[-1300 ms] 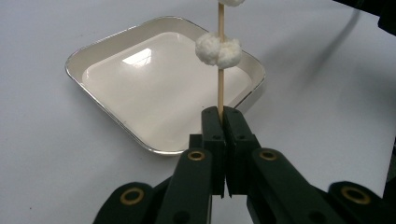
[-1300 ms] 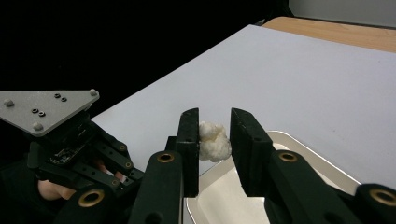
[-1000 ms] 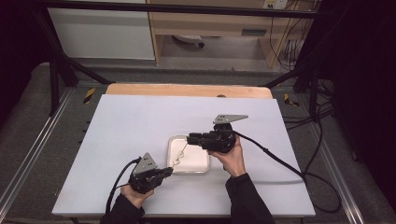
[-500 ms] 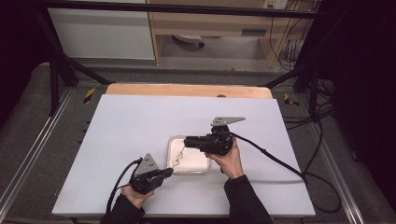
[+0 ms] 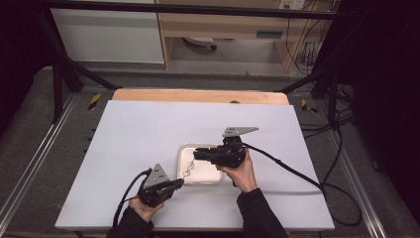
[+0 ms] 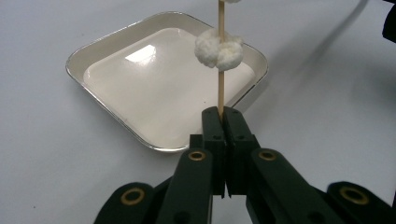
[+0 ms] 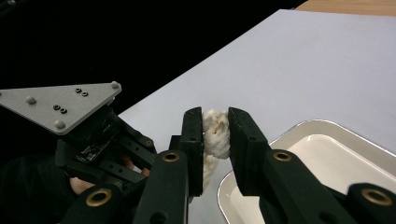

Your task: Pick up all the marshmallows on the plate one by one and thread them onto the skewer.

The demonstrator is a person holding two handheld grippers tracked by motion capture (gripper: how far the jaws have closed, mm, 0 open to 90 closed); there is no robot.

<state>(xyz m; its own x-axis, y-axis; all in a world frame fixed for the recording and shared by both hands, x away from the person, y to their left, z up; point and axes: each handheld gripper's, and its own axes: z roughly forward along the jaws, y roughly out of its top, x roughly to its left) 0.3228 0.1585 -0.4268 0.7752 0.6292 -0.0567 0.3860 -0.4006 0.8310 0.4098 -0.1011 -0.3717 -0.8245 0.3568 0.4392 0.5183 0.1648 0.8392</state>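
STEP: threading puff (image 7: 216, 133) onto skewer (image 6: 221, 84) | LEFT gripper (image 6: 223, 114): clamped on skewer | RIGHT gripper (image 7: 215, 130): pinching puff | NEXT: steady axial push.

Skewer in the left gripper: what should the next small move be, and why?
Probably slide the marshmallow further down the skewer. The right gripper pinches that piece at the stick's tip, the left gripper clamps the base, and an earlier piece sits lower, above the tray.

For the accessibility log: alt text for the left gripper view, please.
The left gripper clamps the bottom of an upright wooden skewer threaded with a white fluffy piece, above a white square tray on the pale table.
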